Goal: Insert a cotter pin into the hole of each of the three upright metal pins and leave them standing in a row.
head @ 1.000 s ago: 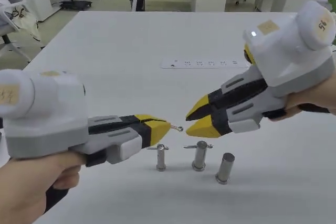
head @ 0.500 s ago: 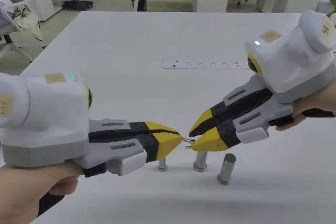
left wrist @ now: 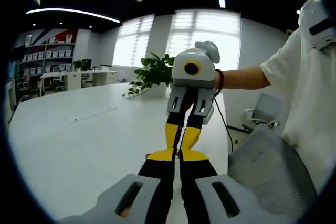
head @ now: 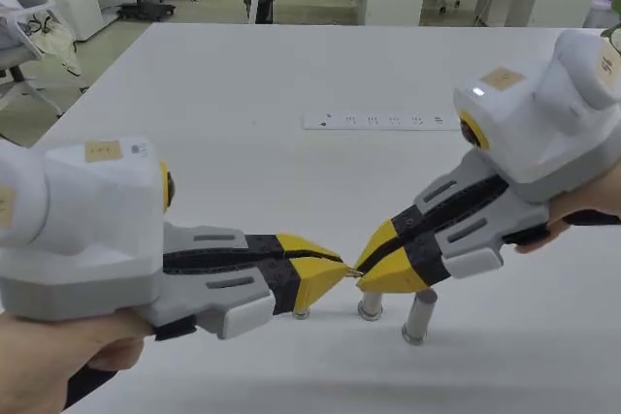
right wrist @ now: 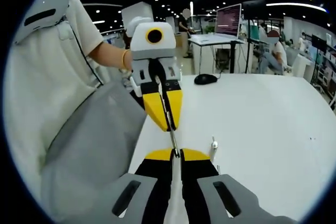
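Left hand-held gripper (head: 332,269), right hand-held gripper (head: 373,272) tip-to-tip, apparently closed.

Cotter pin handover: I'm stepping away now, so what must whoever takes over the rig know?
Left gripper: shut on the cotter pin.
Right gripper: shut on its other end, tip to tip above the row.
Three metal pins stand on the table. The rightmost metal pin shows no cotter pin on its visible part. The other two tops are hidden behind the grippers.
To do: seat this cotter pin, then check all three.
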Tool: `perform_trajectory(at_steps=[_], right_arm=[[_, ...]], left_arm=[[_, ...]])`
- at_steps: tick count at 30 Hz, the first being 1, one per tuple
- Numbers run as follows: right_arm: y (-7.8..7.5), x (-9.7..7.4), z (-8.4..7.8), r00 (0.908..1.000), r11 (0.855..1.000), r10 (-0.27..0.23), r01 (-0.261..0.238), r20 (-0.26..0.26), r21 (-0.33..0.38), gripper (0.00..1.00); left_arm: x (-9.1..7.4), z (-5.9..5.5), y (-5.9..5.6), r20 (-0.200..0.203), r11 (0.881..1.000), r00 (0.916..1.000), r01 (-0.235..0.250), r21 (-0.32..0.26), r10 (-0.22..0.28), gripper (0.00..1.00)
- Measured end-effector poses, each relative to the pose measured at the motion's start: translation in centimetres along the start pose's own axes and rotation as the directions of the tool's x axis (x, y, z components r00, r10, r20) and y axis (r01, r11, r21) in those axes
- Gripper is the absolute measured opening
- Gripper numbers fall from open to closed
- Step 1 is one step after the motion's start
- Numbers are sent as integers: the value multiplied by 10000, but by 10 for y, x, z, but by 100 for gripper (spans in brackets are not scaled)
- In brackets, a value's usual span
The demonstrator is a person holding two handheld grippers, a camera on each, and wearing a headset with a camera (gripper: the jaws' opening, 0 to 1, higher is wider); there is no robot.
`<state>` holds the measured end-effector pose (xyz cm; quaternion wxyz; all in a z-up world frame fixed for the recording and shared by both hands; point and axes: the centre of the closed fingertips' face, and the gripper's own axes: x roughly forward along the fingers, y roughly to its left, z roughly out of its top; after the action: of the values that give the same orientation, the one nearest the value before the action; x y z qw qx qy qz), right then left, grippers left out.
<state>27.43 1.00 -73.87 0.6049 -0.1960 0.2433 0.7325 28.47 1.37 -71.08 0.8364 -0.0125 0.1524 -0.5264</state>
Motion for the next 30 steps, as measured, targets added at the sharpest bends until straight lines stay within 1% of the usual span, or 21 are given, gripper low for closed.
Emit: perform_trajectory(at_steps=[1,9,16,22,25,28,30], right_arm=[[2,0,0,10000,10000,87,-87,6,-42,6],[6,-2,1,9999,9997,87,-88,-80,-210,4],[8,-3,-1,9987,9980,-56,24,-508,-628,3],[8,-5,-3,9969,9963,-148,82,-772,-853,2],[7,-7,-4,9949,9947,-293,196,-961,-1006,2],[5,-9,-6,9925,9927,-442,308,-1141,-1164,2],[4,-11,-10,9892,9912,-554,382,-1354,-1264,2]], left_arm=[[0,0,0,11,10000,10000,26,6,-26,0],[-1,1,-4,37,9998,9998,179,40,-179,0],[0,0,-6,-20,9995,9997,244,218,-244,1],[2,0,-5,-42,9992,9999,108,390,-107,2],[4,-2,-4,-94,9992,9999,-61,382,64,3],[6,-3,-3,-121,9993,9998,-148,330,152,7],[7,-4,-2,-110,9992,9995,-289,286,292,10]])
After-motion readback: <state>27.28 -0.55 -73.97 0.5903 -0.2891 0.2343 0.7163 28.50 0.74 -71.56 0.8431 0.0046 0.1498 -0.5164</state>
